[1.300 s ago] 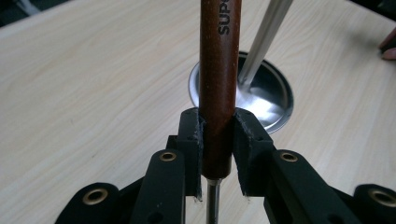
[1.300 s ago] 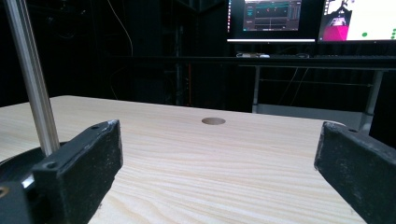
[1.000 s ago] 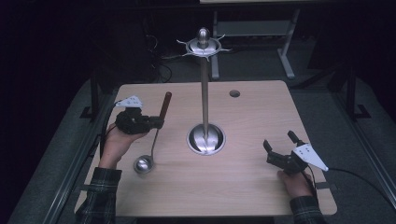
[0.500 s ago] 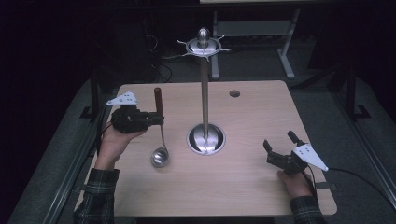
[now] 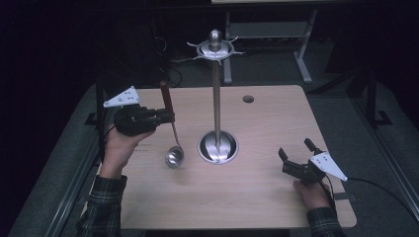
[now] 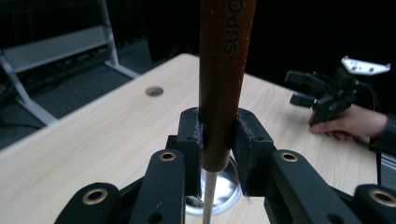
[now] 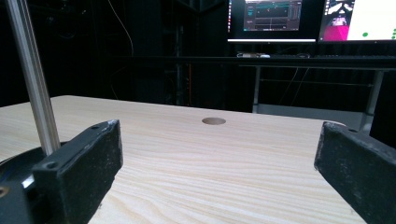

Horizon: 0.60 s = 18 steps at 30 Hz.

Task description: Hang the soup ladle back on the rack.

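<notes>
A steel ladle (image 5: 174, 156) with a dark red-brown wooden handle (image 6: 224, 70) hangs upright above the left half of the wooden table (image 5: 257, 197), its bowl low and its handle up. My left gripper (image 5: 168, 117) is shut on the lower part of that handle; the jaws clamp it from both sides in the left gripper view. A tall steel utensil stand (image 5: 216, 98) with a round base (image 5: 218, 147) and a ring of hooks (image 5: 216, 48) on top rises from the table's middle, right of the ladle. My right gripper (image 5: 295, 152) rests open near the front right, with nothing between its jaws.
A round cable hole (image 5: 248, 98) lies in the table near its far edge, right of the stand. The stand's pole (image 7: 32, 79) rises at the left of the right gripper view. Lit monitors (image 7: 289, 18) and a metal frame stand beyond the table.
My left gripper has lifted the ladle and carried it right toward the stand, turning it from tilted to upright. The right gripper has stayed where it was.
</notes>
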Each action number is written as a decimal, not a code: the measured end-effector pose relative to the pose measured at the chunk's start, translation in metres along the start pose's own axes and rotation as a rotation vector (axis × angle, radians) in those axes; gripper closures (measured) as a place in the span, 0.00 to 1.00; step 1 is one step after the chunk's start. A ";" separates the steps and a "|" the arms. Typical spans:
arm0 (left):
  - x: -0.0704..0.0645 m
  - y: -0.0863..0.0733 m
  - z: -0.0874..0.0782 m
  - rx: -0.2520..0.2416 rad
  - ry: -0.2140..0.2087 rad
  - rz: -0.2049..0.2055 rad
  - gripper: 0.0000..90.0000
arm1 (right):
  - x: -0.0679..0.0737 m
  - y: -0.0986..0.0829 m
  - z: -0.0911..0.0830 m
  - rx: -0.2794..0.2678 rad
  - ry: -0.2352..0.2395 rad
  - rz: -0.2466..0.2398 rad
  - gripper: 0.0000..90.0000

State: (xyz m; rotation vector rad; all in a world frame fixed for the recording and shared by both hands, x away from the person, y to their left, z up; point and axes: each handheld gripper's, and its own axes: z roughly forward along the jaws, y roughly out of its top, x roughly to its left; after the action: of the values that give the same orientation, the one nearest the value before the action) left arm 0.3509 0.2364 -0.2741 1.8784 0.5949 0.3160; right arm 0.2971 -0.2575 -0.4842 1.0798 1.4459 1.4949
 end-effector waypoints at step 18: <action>-0.006 0.045 0.006 -0.029 -0.035 0.047 0.82 | 0.000 0.000 0.000 0.000 0.000 0.001 0.00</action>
State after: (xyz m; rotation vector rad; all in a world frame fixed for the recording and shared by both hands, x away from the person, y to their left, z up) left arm 0.3596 0.2154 -0.2344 1.8682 0.5208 0.3200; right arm 0.2971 -0.2575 -0.4842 1.0807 1.4453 1.4958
